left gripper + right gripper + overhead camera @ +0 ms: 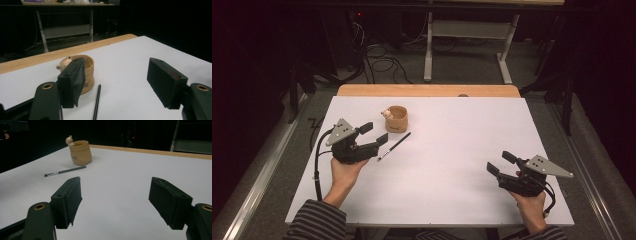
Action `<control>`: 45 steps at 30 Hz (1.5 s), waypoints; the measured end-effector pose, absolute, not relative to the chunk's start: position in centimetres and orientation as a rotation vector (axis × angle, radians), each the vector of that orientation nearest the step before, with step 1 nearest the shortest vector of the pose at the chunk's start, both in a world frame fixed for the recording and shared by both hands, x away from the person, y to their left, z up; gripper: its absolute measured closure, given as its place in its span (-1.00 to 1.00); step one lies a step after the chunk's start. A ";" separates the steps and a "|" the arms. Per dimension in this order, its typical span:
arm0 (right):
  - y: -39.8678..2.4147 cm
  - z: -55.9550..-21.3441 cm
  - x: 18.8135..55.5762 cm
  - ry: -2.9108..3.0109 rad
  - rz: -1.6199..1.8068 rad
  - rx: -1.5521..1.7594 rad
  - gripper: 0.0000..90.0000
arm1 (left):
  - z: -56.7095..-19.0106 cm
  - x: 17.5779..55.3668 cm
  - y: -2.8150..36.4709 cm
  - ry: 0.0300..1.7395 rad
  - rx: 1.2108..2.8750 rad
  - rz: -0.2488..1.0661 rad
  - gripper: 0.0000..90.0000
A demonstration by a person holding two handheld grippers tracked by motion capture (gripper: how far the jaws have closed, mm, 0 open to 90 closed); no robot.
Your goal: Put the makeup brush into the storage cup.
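A tan cup [397,119] with a small animal figure on its rim stands on the white table top [452,150], left of centre. A thin black brush [394,146] lies flat just in front of it. My left gripper [374,133] is open and empty, its jaws on either side of the brush's near end, close to the cup [87,72] and the brush [96,101]. My right gripper [501,162] is open and empty near the front right, pointing toward the cup [80,152] and the brush [65,171] far off.
A wooden strip [427,90] shows at the far edge of the table. Behind it stand a white desk frame [467,45] and cables [382,62] on the dark floor. A metal rail [257,170] runs along the left side.
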State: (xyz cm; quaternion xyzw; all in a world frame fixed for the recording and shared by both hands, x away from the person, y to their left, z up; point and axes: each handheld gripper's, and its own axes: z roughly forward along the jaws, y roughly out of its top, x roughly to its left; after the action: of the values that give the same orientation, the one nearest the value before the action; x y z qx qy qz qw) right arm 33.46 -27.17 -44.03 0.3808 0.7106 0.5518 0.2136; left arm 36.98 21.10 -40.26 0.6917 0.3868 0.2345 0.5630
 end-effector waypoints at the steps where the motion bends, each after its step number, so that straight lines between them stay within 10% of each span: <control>1: -27.2 -44.0 33.5 1.972 1.531 1.057 -0.39 | -40.3 37.1 21.1 0.913 1.627 0.552 -0.29; 45: -27.1 -44.1 33.5 1.981 1.525 1.050 -0.40 | -40.0 42.3 19.3 0.959 1.642 0.587 -0.12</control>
State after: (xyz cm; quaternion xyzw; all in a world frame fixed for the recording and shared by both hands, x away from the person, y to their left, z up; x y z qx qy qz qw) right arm 33.49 -27.10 -44.07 0.3782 0.7138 0.5495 0.2132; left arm 42.29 19.34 -39.97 0.6919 0.4042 0.2475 0.5446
